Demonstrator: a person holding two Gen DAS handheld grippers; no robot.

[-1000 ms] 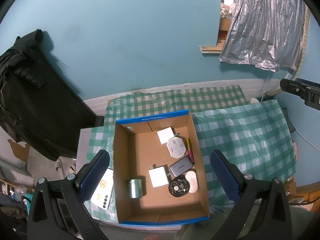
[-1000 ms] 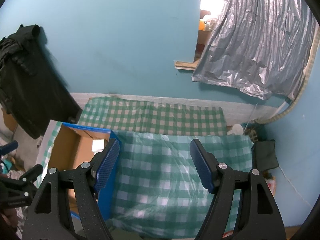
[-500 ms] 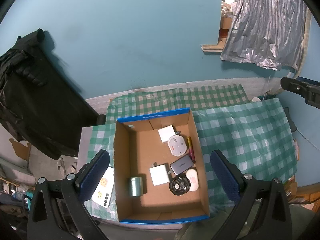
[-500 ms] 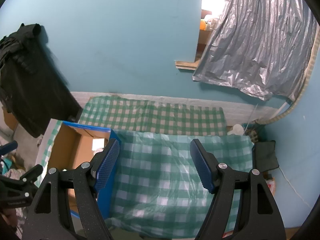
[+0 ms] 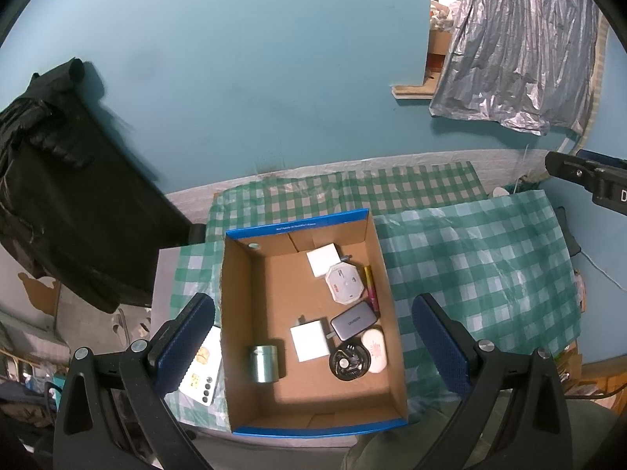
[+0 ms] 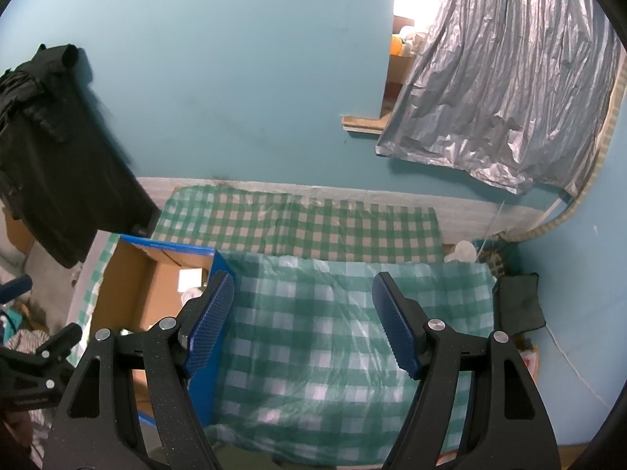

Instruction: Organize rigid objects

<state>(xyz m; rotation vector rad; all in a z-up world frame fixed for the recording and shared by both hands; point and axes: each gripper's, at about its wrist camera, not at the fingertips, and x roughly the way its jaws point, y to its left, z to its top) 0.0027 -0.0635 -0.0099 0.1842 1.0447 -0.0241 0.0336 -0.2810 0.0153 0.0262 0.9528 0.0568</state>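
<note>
Left wrist view: left gripper (image 5: 313,337) spread wide, nothing between the blue pads (image 5: 184,342), hanging high above the cardboard box (image 5: 243,313). Right wrist view: right gripper (image 6: 301,323) likewise well open and empty, poised over the bare checked cloth (image 6: 313,333), box just to its left. Inside the box, already gathered: metal tin (image 5: 264,362) standing upright near the left wall; white square charger (image 5: 310,338) beside it; grey power bank (image 5: 354,319), black round puck (image 5: 350,362) and white oval case (image 5: 375,350) clustered against the right wall; further back, white octagonal device (image 5: 344,284), slim pink and yellow pen (image 5: 370,288) along the wall, second white cube (image 5: 322,259). All hard-shelled, small, lying flat or upright, none stacked. Outside the box, on the cloth just beside its left wall, one flat white card-like item (image 5: 202,370) with dark dots, partly hidden by the left finger. Probably close to finished: nearly everything boxed, that one piece likely left to collect; cloth to the right appears clear.
</note>
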